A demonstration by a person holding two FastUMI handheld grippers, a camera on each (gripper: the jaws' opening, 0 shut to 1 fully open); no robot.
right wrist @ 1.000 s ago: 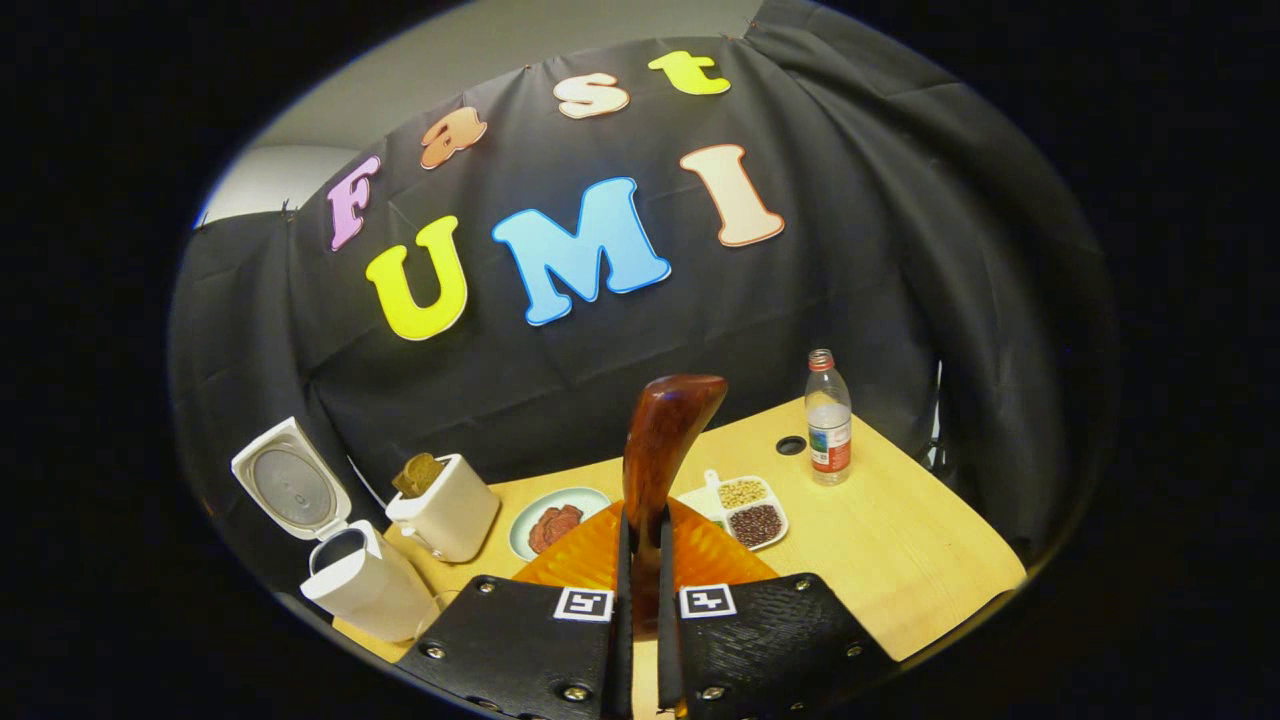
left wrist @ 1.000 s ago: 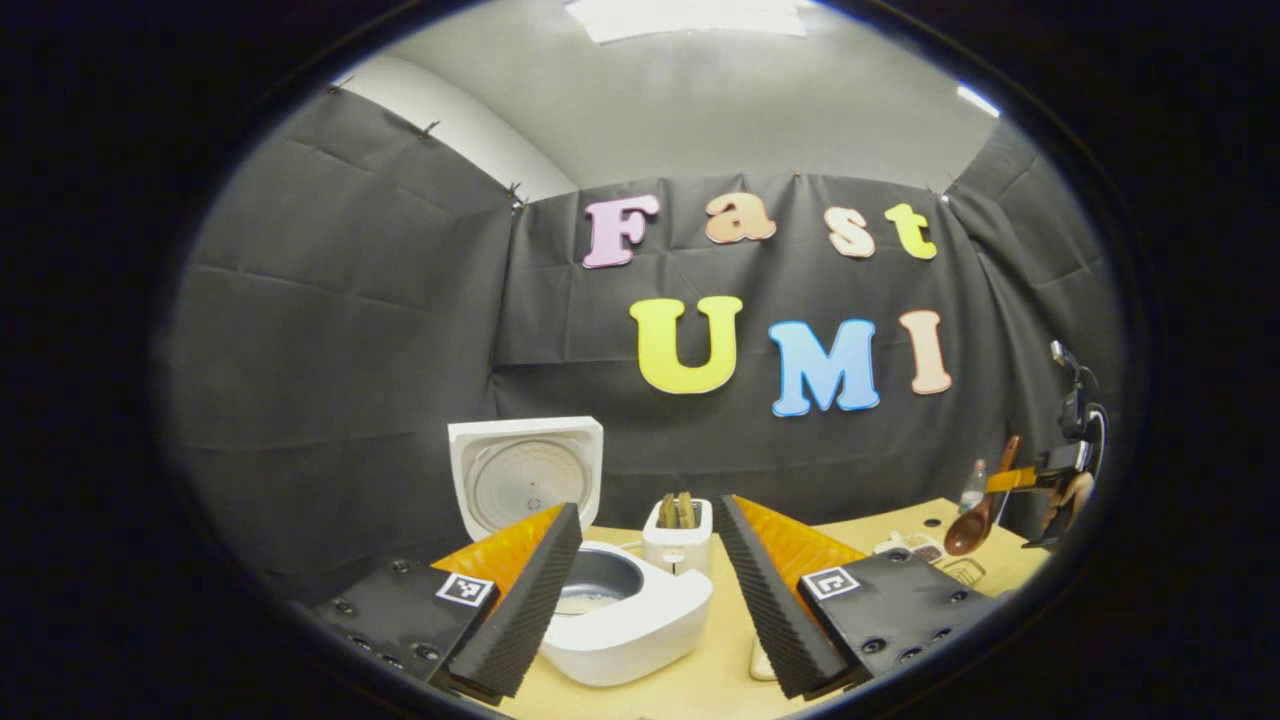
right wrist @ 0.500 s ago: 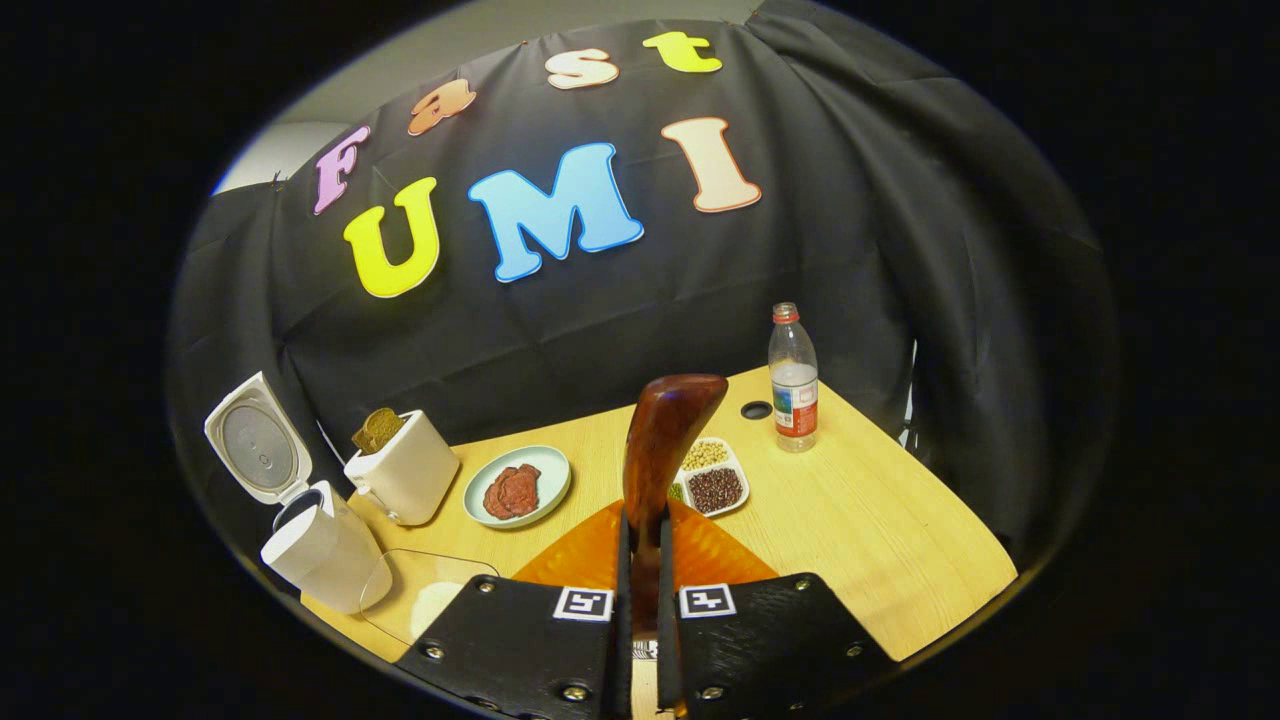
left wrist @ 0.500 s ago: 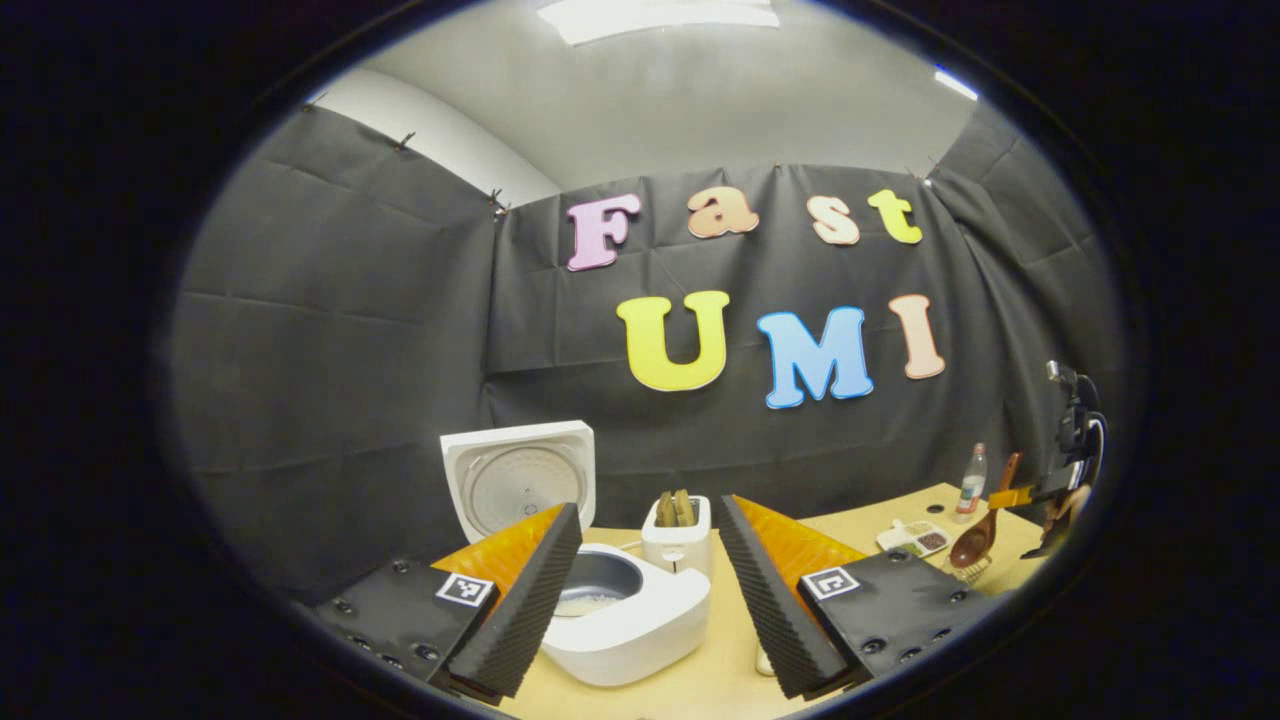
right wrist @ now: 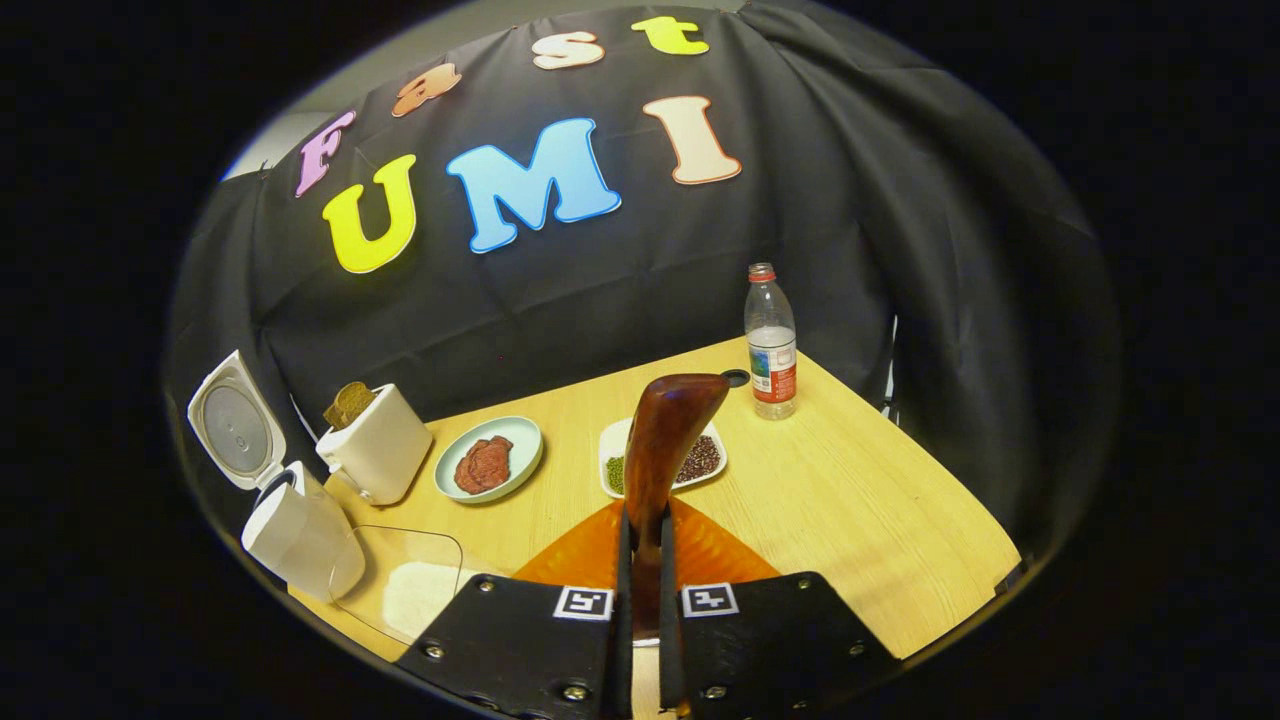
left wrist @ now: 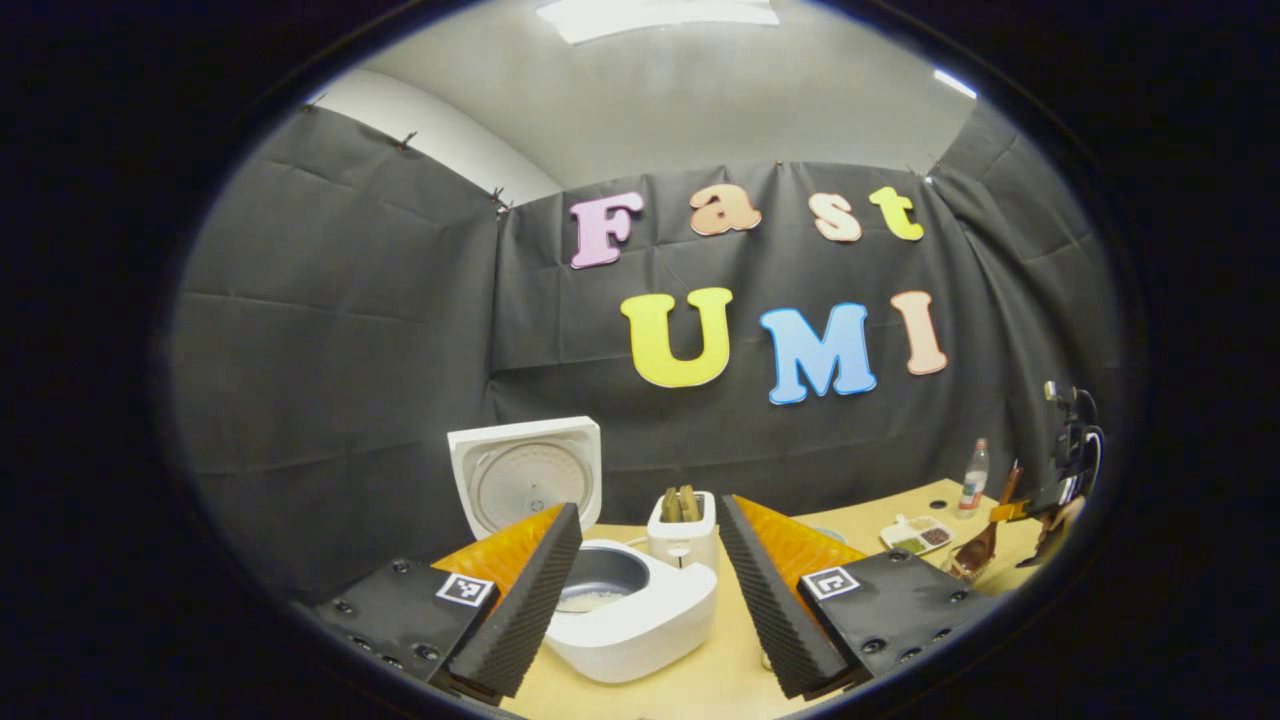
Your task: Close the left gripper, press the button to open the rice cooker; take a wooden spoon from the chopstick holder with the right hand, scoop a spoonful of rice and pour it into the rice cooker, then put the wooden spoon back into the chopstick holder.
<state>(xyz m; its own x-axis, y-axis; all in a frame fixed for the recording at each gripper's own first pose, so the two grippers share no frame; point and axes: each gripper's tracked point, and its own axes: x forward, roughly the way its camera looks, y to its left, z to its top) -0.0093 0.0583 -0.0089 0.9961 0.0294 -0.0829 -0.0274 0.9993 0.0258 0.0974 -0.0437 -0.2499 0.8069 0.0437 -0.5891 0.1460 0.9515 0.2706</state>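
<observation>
Fingers (right wrist: 612, 610) clamping wooden spoon (right wrist: 662, 440) (upright)

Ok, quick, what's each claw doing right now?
Left claw: open, holding nothing.
Right claw: closed on the wooden spoon.

We count one rice cooker (right wrist: 295, 525), its lid up, at the near left of the surface (right wrist: 850, 500). Just beside it stands one toaster (right wrist: 378, 455) with two slices of bread (left wrist: 679, 503) in its slots. There is one round plate (right wrist: 525, 445) carrying meat slices, whose number we cannot tell, and one divided dish (right wrist: 612, 440) of beans, whose compartments we cannot count. At the far right stands one water bottle (right wrist: 771, 342). One clear container (right wrist: 400, 590) lies near the cooker. We see one wooden spoon (right wrist: 665, 440) and two hand-held grippers, left (left wrist: 650, 600) and right (right wrist: 640, 620).
</observation>
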